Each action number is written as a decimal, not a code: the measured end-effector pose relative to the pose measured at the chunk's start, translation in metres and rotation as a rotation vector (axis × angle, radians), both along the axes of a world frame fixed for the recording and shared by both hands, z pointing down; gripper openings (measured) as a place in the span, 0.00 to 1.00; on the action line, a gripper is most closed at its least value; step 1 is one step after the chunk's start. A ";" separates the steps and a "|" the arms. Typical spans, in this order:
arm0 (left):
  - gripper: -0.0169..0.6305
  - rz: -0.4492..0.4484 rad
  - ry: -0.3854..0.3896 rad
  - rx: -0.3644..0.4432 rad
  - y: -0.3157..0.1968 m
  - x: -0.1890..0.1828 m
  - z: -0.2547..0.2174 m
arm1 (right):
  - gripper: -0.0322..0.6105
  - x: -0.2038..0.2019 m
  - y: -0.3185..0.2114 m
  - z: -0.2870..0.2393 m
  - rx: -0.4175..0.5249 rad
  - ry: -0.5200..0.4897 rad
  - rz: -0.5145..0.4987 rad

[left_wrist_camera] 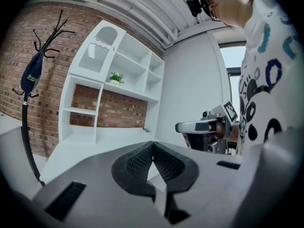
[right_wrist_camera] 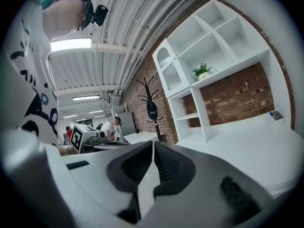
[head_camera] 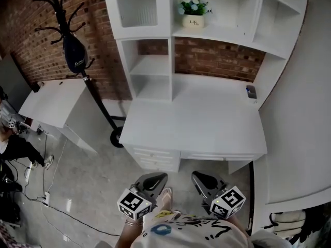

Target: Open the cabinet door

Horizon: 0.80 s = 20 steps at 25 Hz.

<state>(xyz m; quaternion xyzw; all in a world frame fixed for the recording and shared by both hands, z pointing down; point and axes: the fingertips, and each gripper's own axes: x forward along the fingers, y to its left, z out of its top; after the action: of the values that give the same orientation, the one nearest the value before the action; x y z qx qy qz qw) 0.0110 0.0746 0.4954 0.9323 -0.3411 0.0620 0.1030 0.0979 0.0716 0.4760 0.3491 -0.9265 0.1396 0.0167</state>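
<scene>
Left gripper [head_camera: 155,178], right gripper [head_camera: 199,177] clenched, empty; door [head_camera: 135,4] far ahead above jaws, shut, upright, faces them; drawers [head_camera: 155,156] in head view only

Over the white wooden desktop [head_camera: 207,120], the way to the white glass-fronted cabinet door [head_camera: 136,4] stands free; a black coat stand [head_camera: 99,101] flanks its left.

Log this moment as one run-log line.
left gripper shut, empty | right gripper shut, empty | cabinet door closed, untouched | both short of desk
</scene>
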 end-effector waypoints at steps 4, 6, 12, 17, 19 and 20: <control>0.05 0.008 0.003 0.035 -0.043 -0.010 -0.012 | 0.10 -0.011 -0.039 -0.011 0.025 0.000 0.005; 0.05 0.016 0.005 0.045 -0.063 -0.015 -0.017 | 0.10 -0.015 -0.059 -0.015 0.037 0.007 0.014; 0.05 0.046 -0.003 0.067 -0.118 -0.032 -0.024 | 0.10 -0.032 -0.108 -0.033 0.054 -0.026 0.060; 0.05 0.061 0.004 0.087 -0.155 -0.043 -0.029 | 0.10 -0.041 -0.142 -0.030 0.055 -0.026 0.089; 0.05 0.060 0.007 0.085 -0.165 -0.047 -0.028 | 0.10 -0.045 -0.150 -0.030 0.058 -0.022 0.092; 0.05 0.060 0.009 0.079 -0.169 -0.048 -0.027 | 0.09 -0.045 -0.153 -0.030 0.057 -0.020 0.095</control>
<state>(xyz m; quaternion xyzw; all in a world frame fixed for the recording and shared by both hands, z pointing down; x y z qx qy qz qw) -0.0374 -0.0944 0.4686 0.9457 -0.3149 0.0473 0.0655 0.0525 -0.0814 0.4463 0.3915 -0.9126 0.1172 -0.0090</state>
